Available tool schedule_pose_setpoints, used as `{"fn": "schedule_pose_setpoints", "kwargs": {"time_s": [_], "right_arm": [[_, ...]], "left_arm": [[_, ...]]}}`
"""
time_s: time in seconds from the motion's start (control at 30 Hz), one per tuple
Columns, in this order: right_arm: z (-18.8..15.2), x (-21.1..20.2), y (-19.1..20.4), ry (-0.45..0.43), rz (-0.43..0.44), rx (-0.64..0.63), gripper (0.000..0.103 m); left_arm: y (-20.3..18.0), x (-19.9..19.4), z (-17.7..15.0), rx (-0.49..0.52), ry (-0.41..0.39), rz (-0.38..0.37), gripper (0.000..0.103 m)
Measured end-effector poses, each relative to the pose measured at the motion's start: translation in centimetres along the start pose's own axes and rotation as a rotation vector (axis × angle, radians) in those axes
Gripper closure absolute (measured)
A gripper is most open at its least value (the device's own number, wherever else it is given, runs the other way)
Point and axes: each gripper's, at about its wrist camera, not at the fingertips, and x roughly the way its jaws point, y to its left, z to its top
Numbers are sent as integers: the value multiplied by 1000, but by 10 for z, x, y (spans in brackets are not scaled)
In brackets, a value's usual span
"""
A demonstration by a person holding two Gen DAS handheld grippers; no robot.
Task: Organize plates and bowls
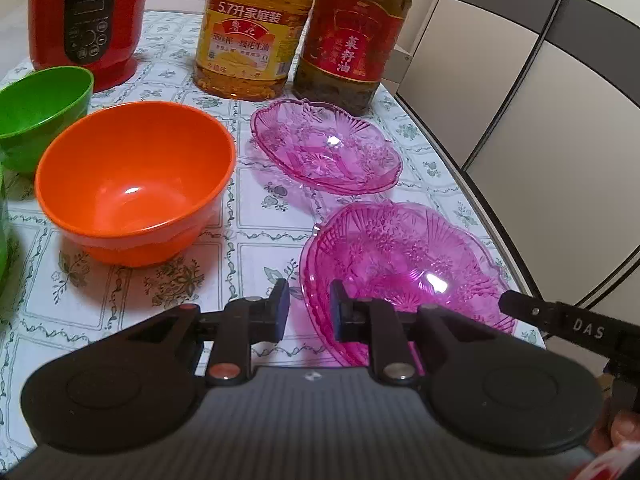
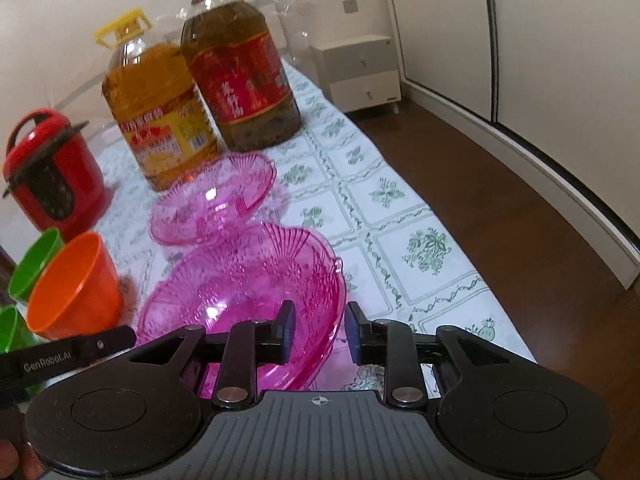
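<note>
The near pink plate point(image 1: 408, 272) lies on the tabletop point(image 1: 256, 216) close to its right edge, with the far pink plate point(image 1: 326, 146) just beyond it, in front of the two oil bottles point(image 1: 248, 32). The orange bowl point(image 1: 134, 184) and green bowl point(image 1: 40, 116) stand to the left, near the red cooker point(image 1: 84, 20).

Left tongs point(image 1: 308, 306): released, pads straddling the near plate's left rim, with a visible gap on both sides. Right tongs point(image 2: 320, 330): released, pads straddling the same plate's right rim. Neither pair is clenched on anything.

Step in hand, as judged: a two-sided approach to the near plate, grasp not yet made. The next move calls for closing both tongs on the rim together, lifting level, and nesting this plate into the far one. The plate looks thin, moulded and slippery; uneven closure could tilt it or push it toward the tabletop's edge.
</note>
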Motion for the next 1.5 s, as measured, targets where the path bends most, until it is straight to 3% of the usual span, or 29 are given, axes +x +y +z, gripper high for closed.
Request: {"fn": "schedule_pose_setpoints", "kwargs": {"time_s": [0.33,0.37,0.43,0.7,1.0,1.1,1.17,1.23,1.27,1.4,1.5], "right_arm": [[-3,-12,-20,-79,14,104,77],[-3,-11,-21,-78,16,101,80],[-2,-7,-21,-68,22,100,99],[-6,4,-20,-20,25,98,100],[-6,-13,-10,-44,29,87,100],[-12,-24,-3,-44,24,71,97],[-17,-32,1,-41,23,67,90],[-23,-41,5,-42,20,66,61],[-26,-45,7,-44,22,67,56],[-39,-61,17,-26,20,56,54],[-47,-73,23,-9,16,52,54]], "left_arm": [[5,-5,-7,-23,4,-12,85],[5,-4,-8,-25,7,-13,85],[5,-4,-8,-25,8,-14,85],[6,-4,-8,-25,6,-15,85],[9,-14,-13,-29,4,-19,85],[9,-22,-17,-29,5,-20,83],[10,-29,-20,-26,2,-21,82],[10,-38,-24,-23,-1,-20,81],[11,-42,-26,-21,-2,-20,80],[10,-61,-34,-2,-4,-9,78],[11,-74,-41,7,-1,6,71]]}}
